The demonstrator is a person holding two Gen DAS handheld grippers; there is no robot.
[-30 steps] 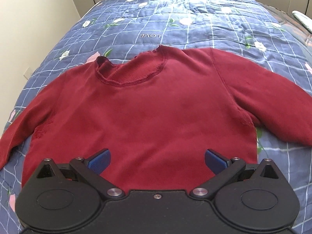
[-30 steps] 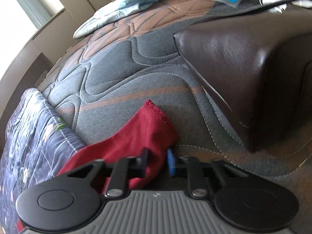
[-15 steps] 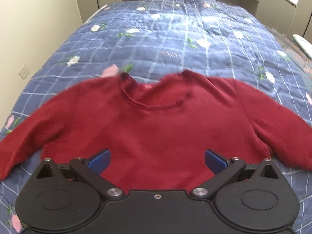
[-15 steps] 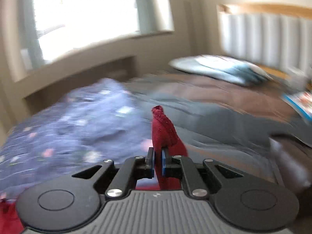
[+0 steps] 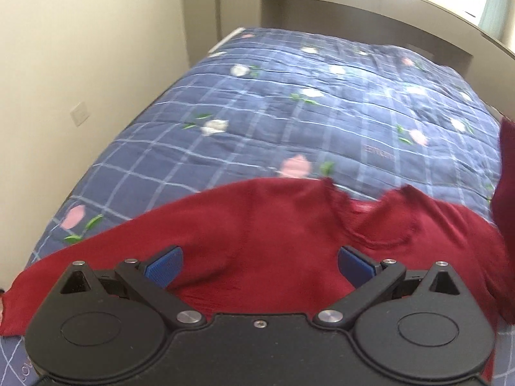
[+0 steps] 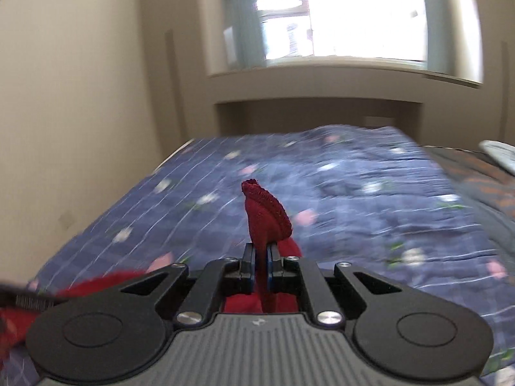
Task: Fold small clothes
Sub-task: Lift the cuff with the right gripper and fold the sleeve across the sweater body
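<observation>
Red knit long-sleeved sweater [image 5: 273,241] lies front-up on the blue checked floral quilt of the bed [image 5: 289,112].

Left wrist view: body flat, neckline [image 5: 370,222] toward the far end of the bed, sleeves running out crosswise. Left tool [image 5: 260,259] hangs over the chest, blue pads spread wide, nothing between them. At the right edge a sleeve stands lifted off the quilt.

Right wrist view: right tool [image 6: 260,268] clenched on the sleeve near its ribbed cuff [image 6: 265,212], which sticks up beyond the pads. Sweater body lies to its left; judged next, carry the sleeve leftward across the chest.
</observation>
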